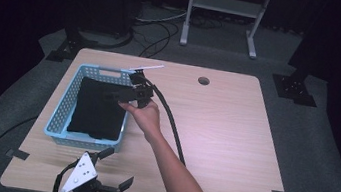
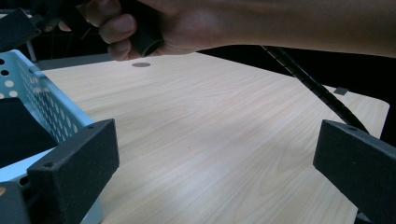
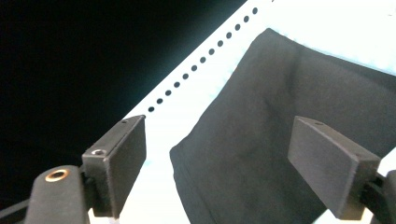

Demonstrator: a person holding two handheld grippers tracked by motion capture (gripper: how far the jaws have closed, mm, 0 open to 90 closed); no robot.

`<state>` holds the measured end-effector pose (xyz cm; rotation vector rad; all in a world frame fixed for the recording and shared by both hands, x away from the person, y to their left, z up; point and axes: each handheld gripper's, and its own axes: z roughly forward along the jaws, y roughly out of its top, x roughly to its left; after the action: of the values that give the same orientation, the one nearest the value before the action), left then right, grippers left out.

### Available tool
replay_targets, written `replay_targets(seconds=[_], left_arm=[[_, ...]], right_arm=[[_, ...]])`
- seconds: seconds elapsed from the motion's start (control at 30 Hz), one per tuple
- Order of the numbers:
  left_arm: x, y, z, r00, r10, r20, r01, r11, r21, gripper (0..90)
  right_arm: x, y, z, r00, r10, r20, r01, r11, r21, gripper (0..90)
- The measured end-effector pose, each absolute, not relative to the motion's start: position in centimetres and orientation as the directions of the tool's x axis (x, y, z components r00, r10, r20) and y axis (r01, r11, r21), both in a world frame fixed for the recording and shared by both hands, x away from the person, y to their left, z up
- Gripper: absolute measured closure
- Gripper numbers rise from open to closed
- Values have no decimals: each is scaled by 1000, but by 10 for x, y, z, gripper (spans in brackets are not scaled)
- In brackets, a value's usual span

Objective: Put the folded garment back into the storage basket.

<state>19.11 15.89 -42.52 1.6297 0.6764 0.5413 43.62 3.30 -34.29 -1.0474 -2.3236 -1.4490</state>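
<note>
- right gripper point(image 1: 117, 94) hangs wide apart, empty, over the black cloth point(image 1: 98, 108) in the basket point(image 1: 58, 110).
- left gripper point(image 1: 115, 169) rests wide, empty.
- risk: withdrawing low, a jaw could snag and unfold the cloth.

1. No text, label, brand, number or sign can be read in any of the views.
2. The blue basket point(image 1: 92, 71) below the right gripper point(image 1: 114, 94) carries only rows of round holes, no lettering.
3. The black cloth point(image 3: 280, 140) under its jaws is plain.
</note>
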Motion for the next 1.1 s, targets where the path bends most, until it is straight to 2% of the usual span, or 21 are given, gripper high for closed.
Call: replay_targets(seconds=[0.1,0.3,1.1], left_arm=[[192,159,-426,721,692,-26,133,-102,986,0],[193,159,-426,722,692,-26,133,-102,986,0],[193,154,-425,734,679,-19,127,-110,986,0]], right_arm=[[436,31,-342,-740,447,503,651,285,704,142],[435,17,-336,-763,425,487,618,259,742,129],[420,-20,-327,-796,429,427,563,268,782,125]])
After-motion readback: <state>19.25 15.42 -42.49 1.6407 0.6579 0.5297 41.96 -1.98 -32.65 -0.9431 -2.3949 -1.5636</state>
